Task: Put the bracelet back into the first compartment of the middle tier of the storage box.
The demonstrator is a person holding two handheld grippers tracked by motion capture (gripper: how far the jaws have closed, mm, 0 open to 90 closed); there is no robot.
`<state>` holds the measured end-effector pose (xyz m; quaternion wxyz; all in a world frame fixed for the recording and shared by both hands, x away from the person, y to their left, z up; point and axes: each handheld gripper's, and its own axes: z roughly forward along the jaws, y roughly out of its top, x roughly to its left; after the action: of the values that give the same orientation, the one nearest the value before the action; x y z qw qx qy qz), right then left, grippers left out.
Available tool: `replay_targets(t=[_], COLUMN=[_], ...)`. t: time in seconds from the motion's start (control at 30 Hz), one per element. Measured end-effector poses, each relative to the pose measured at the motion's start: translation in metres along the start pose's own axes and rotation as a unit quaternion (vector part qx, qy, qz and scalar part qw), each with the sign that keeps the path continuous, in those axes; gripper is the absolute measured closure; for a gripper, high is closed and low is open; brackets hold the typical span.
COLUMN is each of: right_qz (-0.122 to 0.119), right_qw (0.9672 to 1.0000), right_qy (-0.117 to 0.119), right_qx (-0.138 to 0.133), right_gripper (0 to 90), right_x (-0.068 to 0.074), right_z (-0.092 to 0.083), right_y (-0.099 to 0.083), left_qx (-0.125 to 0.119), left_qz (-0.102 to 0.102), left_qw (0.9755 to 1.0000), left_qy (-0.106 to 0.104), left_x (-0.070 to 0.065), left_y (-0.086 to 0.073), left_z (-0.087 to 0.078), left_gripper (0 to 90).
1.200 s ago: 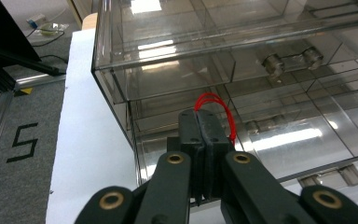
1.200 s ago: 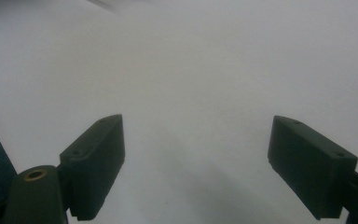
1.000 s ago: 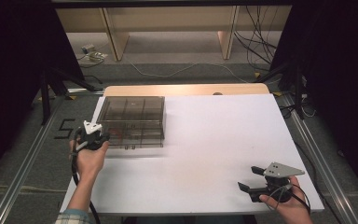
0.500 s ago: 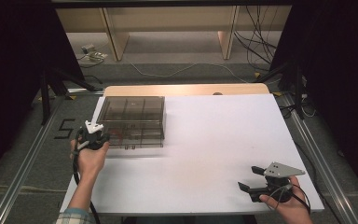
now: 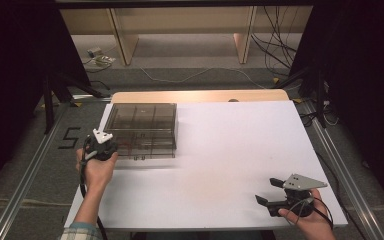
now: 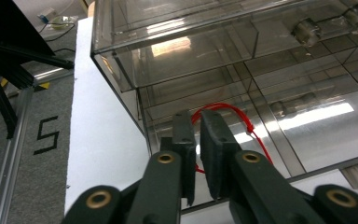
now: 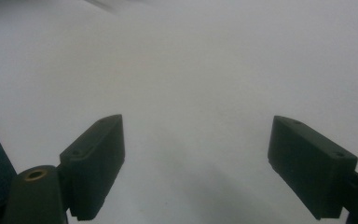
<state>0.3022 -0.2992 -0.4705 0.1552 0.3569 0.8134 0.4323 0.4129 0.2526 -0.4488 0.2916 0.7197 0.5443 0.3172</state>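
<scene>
Here, at the left of the high view, the left gripper sits at the near left corner of the clear compartment box, which lies in the upper left part of the white table. Its jaws have just been opening and stand a narrow slit apart, nothing pinched between them; a red cord shows through the box wall behind them. At lower right, the right gripper rests with jaws spread wide over bare tabletop.

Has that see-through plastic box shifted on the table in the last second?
No. The clear plastic compartment box sits by the white table's far-left corner as before.
</scene>
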Motion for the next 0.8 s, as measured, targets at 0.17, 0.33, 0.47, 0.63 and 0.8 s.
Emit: replay_targets(t=[0.17, 0.33, 0.47, 0.63, 0.8], right_qz=[0.0, 0.001, 0.002, 0.001, 0.001], right_qw=[1.0, 1.0, 1.0, 1.0, 1.0], right_qy=[0.0, -0.001, -0.001, -0.001, -0.001], right_qx=[0.0, 0.001, 0.002, 0.001, 0.002], right_gripper=[19.5, 19.5, 19.5, 19.5, 19.5], right_x=[0.0, 0.0, 0.0, 0.0, 0.0], right_z=[0.0, 0.0, -0.001, -0.001, -0.001], right_y=[0.0, 0.0, 0.0, 0.0, 0.0], left_qx=[-0.007, -0.015, -0.022, -0.038, -0.042], left_qz=[0.001, -0.006, -0.019, -0.037, -0.048], left_qw=[1.0, 0.9999, 0.9996, 0.9985, 0.9977], left_qy=[0.002, 0.002, -0.005, -0.014, -0.02], left_x=[0.0, 0.0, -0.001, -0.003, -0.006], left_y=[0.0, 0.001, 0.002, 0.006, 0.008], left_z=[-0.001, -0.004, -0.007, -0.012, -0.015], left_gripper=[78.8, 73.5, 65.0, 54.1, 45.2])
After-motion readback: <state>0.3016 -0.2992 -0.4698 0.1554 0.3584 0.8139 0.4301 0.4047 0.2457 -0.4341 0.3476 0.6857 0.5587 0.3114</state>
